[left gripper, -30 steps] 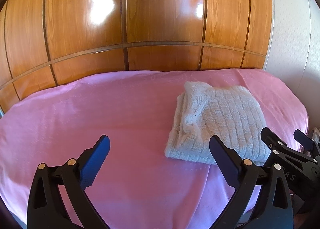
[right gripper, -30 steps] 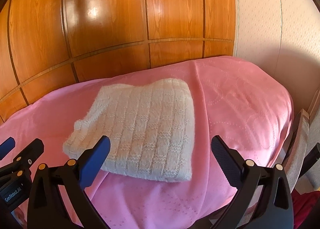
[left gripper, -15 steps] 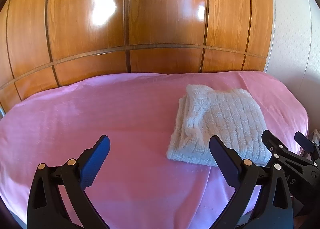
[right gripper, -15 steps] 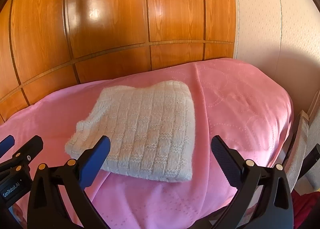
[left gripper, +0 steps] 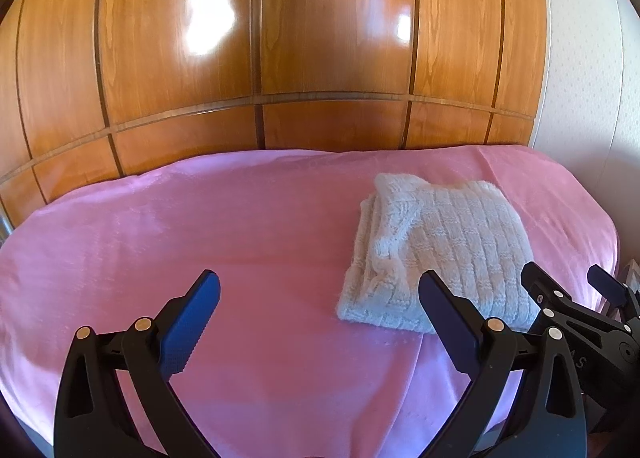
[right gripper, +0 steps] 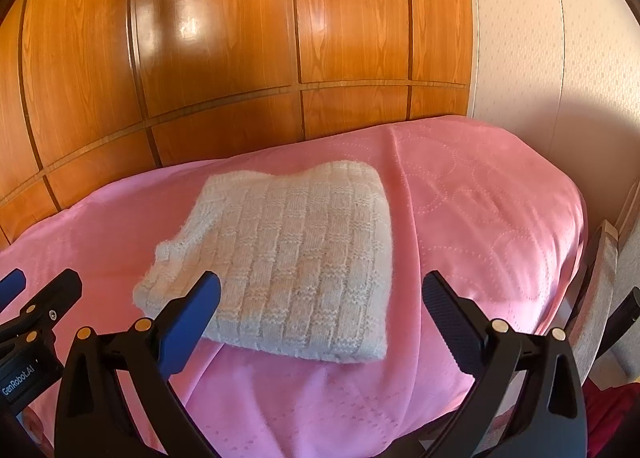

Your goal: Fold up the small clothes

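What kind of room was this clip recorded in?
Most likely a bedroom. A pink bedspread covers what looks like a bed, glossy wooden wardrobe doors stand right behind it, and a folded white knit garment lies on top.

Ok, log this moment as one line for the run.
white knit garment: folded on pink bedspread | left gripper: open, empty | right gripper: open, empty

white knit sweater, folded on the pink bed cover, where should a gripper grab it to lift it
Grip the white knit sweater at its near right corner, where stacked layers form a thick, neat edge. Come in low from the front with the right gripper, already open beside it, pinching all layers together.
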Demonstrator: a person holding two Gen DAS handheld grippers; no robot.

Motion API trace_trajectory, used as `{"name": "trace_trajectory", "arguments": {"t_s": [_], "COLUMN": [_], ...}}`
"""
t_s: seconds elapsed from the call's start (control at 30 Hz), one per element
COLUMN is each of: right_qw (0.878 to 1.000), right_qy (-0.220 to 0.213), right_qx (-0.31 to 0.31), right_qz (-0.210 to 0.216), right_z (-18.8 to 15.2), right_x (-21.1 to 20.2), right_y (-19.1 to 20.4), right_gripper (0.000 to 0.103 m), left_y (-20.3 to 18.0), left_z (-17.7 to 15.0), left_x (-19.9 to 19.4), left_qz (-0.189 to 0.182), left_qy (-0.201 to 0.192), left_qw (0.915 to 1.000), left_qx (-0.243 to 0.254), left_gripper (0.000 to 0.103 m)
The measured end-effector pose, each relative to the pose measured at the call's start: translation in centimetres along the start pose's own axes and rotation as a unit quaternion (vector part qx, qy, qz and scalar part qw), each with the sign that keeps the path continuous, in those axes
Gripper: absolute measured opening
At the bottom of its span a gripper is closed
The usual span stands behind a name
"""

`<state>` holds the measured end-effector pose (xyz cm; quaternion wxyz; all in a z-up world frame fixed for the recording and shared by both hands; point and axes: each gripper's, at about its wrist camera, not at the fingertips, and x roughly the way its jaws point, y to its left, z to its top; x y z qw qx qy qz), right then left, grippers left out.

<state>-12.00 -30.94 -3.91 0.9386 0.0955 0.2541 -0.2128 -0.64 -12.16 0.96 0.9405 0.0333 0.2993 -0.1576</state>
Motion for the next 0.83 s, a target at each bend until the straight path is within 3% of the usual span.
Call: {"name": "trace_trajectory", "arguments": {"t_s": [0.5, 0.83], "right_qw": [1.0, 1.0], "right_qy": [0.005, 0.021], "right_qx": [-0.023, -0.021], "right_qz": [-0.002, 0.001], "right_z": [-0.1, -0.5], "right_x": [0.9, 1.5], "right_y": [0.4, 0.6], "right_gripper": [0.101, 0.101], "left_y": [0.3, 1.0], "left_z": [-0.1, -0.5], "left_x": [0.2, 1.4], "left_qz": [0.008, 0.028], "left_qy": [-0.002, 0.026], "left_qw": [1.0, 0.9991], "left_qx": [0.001, -0.018], "left_gripper": [0.098, 0.098]}}
